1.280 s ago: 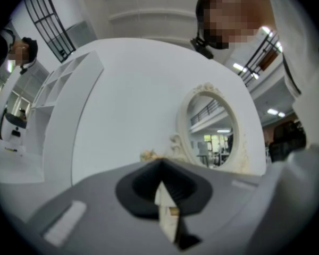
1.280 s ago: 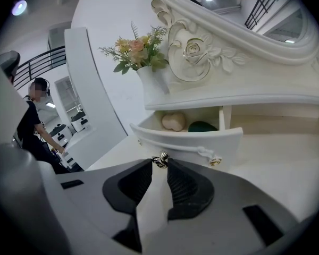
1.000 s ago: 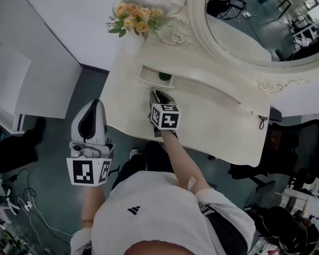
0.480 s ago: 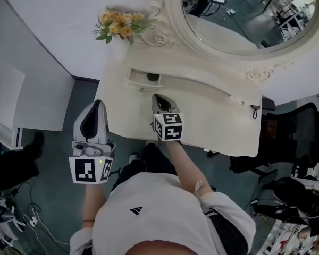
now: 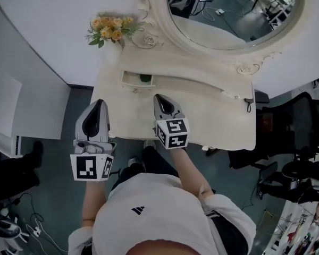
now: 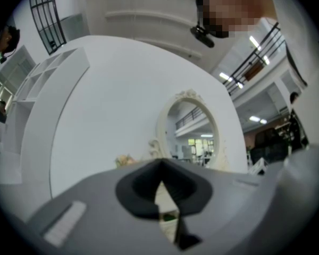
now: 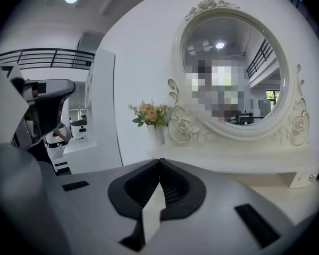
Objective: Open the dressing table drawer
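Head view: flowers (image 5: 110, 28) and mirror (image 5: 231, 15) beyond drawer (image 5: 140, 81)

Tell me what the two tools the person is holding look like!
The left tool and right tool both have smooth grey shells that taper toward the tip, with black ribbed pads inside. Each carries a white cube with black square markers at its back. The person wears a white short-sleeved T-shirt with a small black logo.

Bright, even indoor light — gripper views bulge fisheye, dark-cornered, foreground blurred.
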Motion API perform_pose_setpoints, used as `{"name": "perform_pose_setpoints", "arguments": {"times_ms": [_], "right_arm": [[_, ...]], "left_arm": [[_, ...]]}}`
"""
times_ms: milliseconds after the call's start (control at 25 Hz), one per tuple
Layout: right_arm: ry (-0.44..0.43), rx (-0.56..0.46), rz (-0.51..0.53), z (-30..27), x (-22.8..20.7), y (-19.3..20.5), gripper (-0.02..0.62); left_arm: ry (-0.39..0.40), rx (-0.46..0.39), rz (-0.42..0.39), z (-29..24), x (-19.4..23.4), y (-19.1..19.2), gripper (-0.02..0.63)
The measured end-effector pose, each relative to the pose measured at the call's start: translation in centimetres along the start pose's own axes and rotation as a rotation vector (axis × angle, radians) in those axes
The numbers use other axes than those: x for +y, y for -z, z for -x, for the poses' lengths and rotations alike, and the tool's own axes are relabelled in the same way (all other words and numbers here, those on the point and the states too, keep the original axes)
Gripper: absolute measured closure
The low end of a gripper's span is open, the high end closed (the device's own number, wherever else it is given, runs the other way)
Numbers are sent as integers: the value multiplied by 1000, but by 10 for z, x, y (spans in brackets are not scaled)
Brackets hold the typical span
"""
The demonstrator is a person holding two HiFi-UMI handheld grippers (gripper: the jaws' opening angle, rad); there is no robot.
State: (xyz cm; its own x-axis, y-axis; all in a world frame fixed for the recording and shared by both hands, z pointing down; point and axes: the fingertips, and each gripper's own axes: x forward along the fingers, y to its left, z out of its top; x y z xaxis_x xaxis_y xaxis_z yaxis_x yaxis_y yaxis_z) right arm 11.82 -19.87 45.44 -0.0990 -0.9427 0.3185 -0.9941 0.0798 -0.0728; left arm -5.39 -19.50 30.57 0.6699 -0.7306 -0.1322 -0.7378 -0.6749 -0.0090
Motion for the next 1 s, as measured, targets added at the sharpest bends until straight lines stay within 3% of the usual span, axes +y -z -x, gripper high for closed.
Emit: {"name": "perform_pose_setpoints", "arguments": {"times_ms": [1000], "right_arm": [[98,-269,110,108,-4,-88,607]], "left_arm": [[105,-32,-7,-1,-36,-15,598]]}}
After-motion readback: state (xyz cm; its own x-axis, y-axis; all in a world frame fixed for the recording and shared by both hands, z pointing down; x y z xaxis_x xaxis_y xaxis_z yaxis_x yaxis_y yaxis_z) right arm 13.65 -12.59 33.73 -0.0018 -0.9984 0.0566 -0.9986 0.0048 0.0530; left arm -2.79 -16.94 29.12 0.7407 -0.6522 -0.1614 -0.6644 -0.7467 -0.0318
